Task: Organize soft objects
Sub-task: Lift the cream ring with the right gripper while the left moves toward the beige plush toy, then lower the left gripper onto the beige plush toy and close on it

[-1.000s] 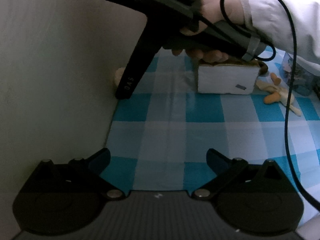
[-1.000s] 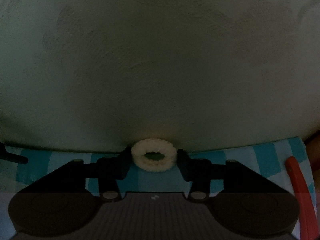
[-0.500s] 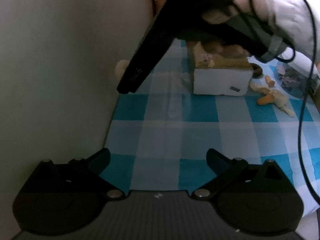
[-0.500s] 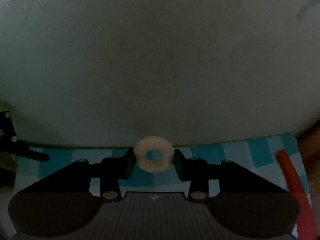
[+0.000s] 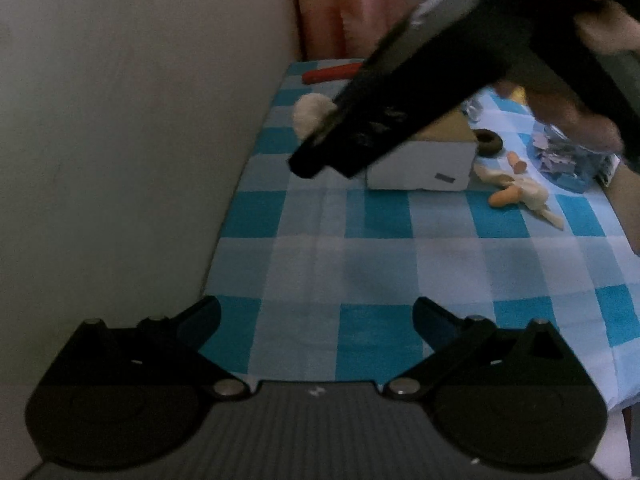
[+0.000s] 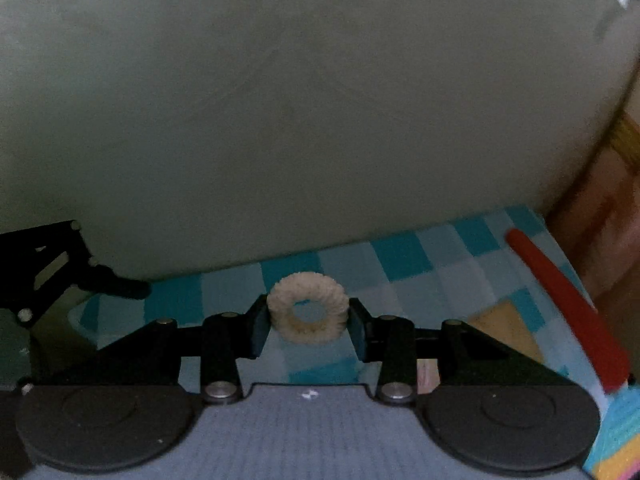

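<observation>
Right gripper (image 6: 307,322) lifted off the wall edge, clamped on ring (image 6: 307,314).
Left gripper (image 5: 316,320) apart, idle. Grip gently, carry level to box (image 5: 420,160).

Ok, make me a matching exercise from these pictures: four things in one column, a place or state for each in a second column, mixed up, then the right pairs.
Things:
1. cream ring
2. left gripper
3. red stick
4. box

Places or states:
A. open, holding nothing
B. on the checked cloth, beside a dark ring
C. between the right gripper fingers
D. lying at the cloth's far end, near the wall

Pairs: 1-C, 2-A, 3-D, 4-B
</observation>
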{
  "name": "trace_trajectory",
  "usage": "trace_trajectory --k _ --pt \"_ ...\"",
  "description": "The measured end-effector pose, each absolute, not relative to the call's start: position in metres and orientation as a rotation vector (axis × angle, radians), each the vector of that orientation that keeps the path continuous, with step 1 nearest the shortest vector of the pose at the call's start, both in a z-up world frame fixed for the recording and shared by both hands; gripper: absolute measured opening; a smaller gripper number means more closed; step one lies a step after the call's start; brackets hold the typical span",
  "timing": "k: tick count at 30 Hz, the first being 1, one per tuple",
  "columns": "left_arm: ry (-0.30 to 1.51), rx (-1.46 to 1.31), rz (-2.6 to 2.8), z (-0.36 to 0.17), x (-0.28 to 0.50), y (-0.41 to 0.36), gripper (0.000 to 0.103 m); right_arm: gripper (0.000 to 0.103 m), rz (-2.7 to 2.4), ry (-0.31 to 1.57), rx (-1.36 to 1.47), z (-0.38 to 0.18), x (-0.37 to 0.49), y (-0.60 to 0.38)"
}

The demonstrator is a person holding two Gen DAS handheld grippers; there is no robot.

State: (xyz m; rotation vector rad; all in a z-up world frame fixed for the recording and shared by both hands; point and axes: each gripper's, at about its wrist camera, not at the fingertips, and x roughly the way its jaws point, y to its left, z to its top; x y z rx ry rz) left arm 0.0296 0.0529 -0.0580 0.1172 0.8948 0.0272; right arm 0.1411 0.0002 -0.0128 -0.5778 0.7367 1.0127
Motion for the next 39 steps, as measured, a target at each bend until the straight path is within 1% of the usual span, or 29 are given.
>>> trace_trajectory --k 14,17,29,39 --pt "0.873 0.166 -0.032 -0.047 0.021 0.03 0.102 0.046 0.746 0.811 -0.437 -0.012 0.106 -0.079" --pt "0.862 0.181 -0.04 -0.043 0.022 0.024 0.102 0.046 0.709 0.838 -0.404 -0.021 0.107 -0.095" --pt "0.785 0.213 -0.122 -0.037 0.025 0.003 0.102 0.046 0.61 0.823 -0.343 -0.031 0.082 -0.143" --pt "0.782 0.253 -0.174 -0.041 0.044 -0.016 0.102 0.046 0.536 0.844 -0.303 -0.042 0.061 -0.177"
